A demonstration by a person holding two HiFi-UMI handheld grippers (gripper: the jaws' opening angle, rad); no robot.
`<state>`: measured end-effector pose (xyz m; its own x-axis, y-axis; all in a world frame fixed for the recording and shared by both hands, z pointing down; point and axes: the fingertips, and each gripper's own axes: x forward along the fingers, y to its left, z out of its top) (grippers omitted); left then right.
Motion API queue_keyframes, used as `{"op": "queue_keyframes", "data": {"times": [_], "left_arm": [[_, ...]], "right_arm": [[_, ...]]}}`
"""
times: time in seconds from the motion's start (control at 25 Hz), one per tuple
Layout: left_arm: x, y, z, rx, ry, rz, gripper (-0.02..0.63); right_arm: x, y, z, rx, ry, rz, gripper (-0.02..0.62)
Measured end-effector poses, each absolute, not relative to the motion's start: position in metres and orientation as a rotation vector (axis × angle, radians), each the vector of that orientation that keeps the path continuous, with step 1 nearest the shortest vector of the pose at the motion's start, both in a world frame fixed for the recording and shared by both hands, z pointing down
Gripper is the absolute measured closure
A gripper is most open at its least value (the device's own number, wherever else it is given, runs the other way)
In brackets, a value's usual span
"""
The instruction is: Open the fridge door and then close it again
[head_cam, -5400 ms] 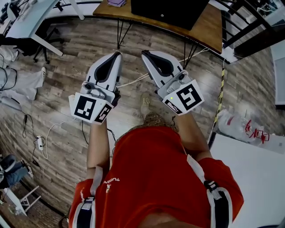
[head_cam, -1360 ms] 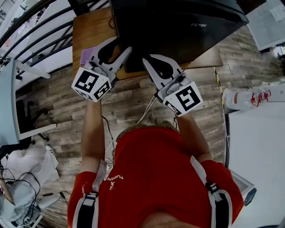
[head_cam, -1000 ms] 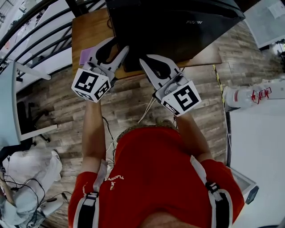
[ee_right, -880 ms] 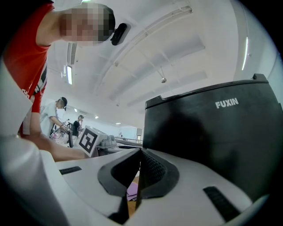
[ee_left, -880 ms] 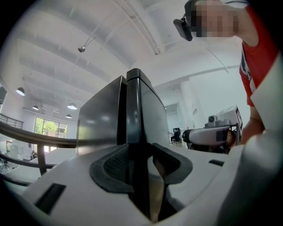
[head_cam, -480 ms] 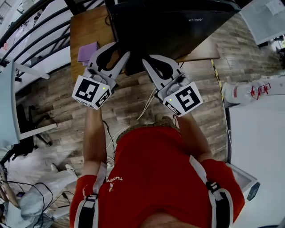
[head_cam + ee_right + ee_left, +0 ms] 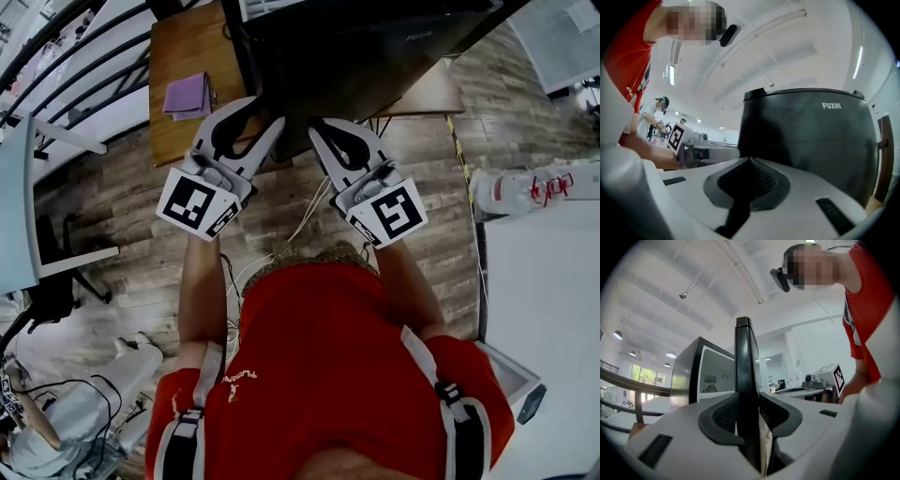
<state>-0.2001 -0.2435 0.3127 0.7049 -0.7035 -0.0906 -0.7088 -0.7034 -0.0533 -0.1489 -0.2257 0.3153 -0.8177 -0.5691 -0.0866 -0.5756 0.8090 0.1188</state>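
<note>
Already the left gripper's (image 7: 748,401) jaws have just been closing onto the fridge door's (image 7: 743,357) edge, apparently to swing it; the right gripper (image 7: 750,160) is clenched on nothing, seemingly spare.

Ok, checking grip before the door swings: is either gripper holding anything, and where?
The left gripper, jaws having just been closing, clamps the fridge door by its upright edge. The right gripper is shut on nothing.

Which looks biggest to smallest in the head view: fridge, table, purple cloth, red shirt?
1. Red shirt, though it sits nearest the camera.
2. Fridge, cut off by the top edge.
3. Table, partly covered by the fridge.
4. Purple cloth.
</note>
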Motion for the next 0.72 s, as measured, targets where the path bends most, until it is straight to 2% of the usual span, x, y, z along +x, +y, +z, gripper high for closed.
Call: {"op": "queue_keyframes", "data": {"times": [0.44, 0.64, 0.72], "left_arm": [[-0.161, -0.187, 0.315, -2.8, 1.244, 0.095, 0.479], [-0.122, -0.15, 0.317, -2.784, 1.265, 0.095, 0.482], [-0.111, -0.14, 0.317, -2.782, 1.274, 0.101, 0.482]], "right_arm": [[-0.115, -0.179, 0.314, -0.822, 2.958, 0.251, 0.566], [-0.078, -0.144, 0.317, -0.794, 2.972, 0.263, 0.563], [-0.066, -0.133, 0.322, -0.799, 2.997, 0.242, 0.537]]}}
